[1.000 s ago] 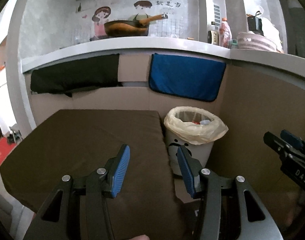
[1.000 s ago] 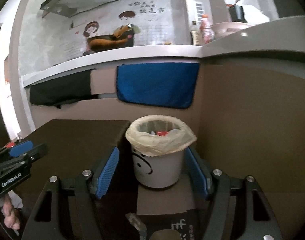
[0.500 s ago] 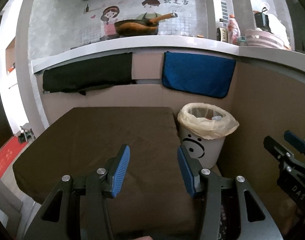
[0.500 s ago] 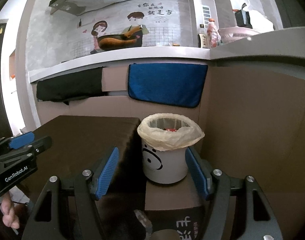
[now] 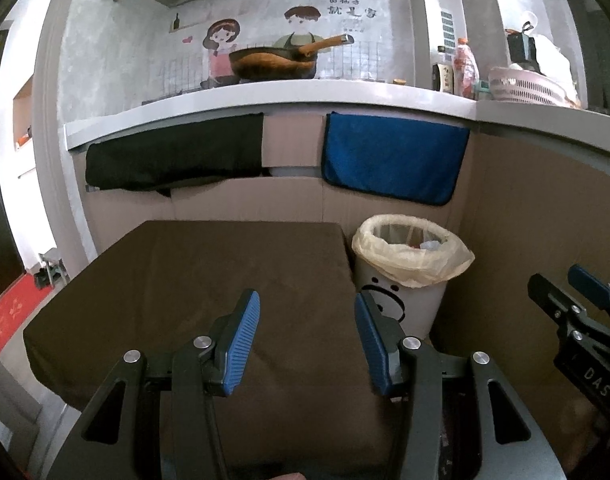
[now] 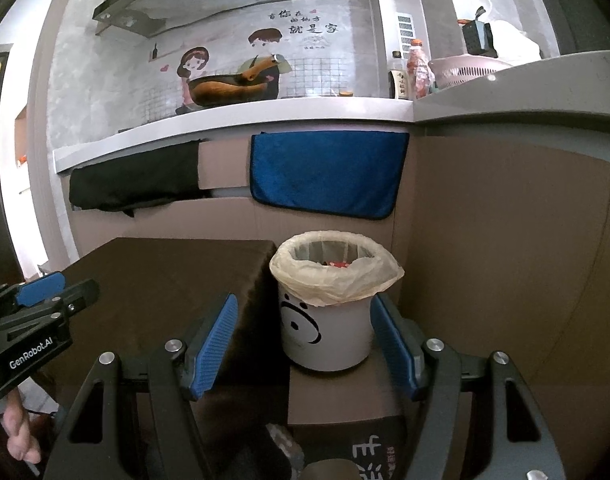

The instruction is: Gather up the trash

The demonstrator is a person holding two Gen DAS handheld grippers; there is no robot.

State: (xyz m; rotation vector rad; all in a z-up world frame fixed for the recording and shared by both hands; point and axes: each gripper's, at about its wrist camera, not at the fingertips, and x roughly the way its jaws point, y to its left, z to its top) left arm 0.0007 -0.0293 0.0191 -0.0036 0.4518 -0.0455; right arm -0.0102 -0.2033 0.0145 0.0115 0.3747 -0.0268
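Observation:
A white bin with a face drawn on it, lined with a yellowish bag, stands right of a table under a brown cloth. Red and white scraps show inside the bin. My left gripper is open and empty above the table's near right part. My right gripper is open and empty, held back from the bin, which shows between its blue pads. Each gripper shows in the other's view, the right one and the left one.
Cardboard walls close in the bin at the back and right. A blue towel and a black cloth hang from the grey counter. A printed box lies below the right gripper.
Both grippers have drawn back and risen a little, so the bin and table look smaller and farther. Both stay open and empty.

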